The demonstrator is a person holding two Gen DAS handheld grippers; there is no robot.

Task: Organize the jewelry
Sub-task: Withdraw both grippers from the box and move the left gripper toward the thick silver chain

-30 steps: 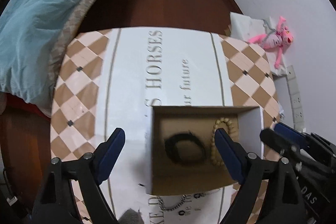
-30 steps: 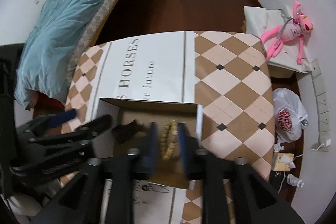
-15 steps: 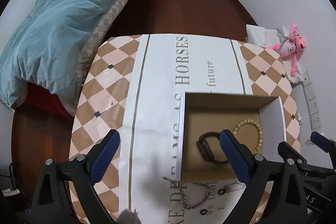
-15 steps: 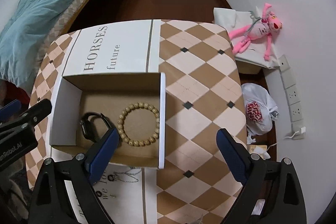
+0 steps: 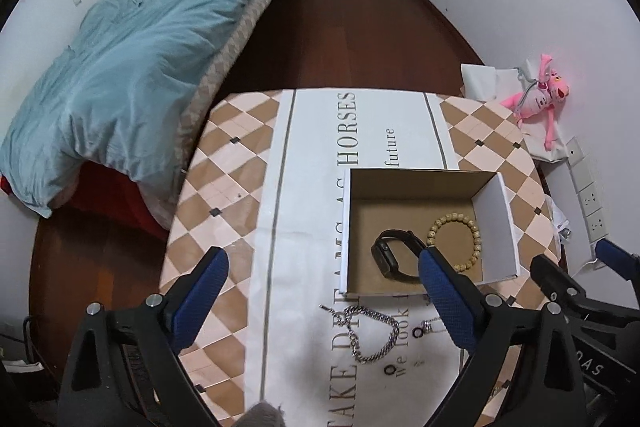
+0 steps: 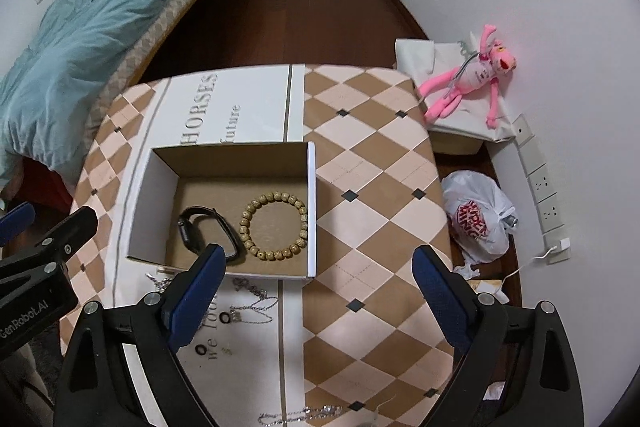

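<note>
A bedroom with dark wooden flooring holds a table covered in a brown-and-cream diamond cloth; an open cardboard box stands on it and serves as the landmark.

From the left wrist camera, a bed with a blue duvet lies well to the left of the box and a pink plush toy lies beyond it to the right, by the wall. Inside the box a black watch lies beside a wooden bead bracelet — the watch nearer the box's left wall. Just in front of the box, on the cloth, lies a silver chain bracelet, with small black rings next to it. The left gripper hangs above the cloth in front of the box, its blue-padded jaws spread wide and holding nothing.

From the right wrist camera, the same box shows the watch and bead bracelet lying side by side on its floor. A thin silver necklace lies on the cloth just in front of the box, and another chain sits farther forward at the frame's bottom edge. A white plastic bag rests on the floor right of the box. The right gripper hovers in front of the box's right corner — jaws wide apart, empty.
</note>
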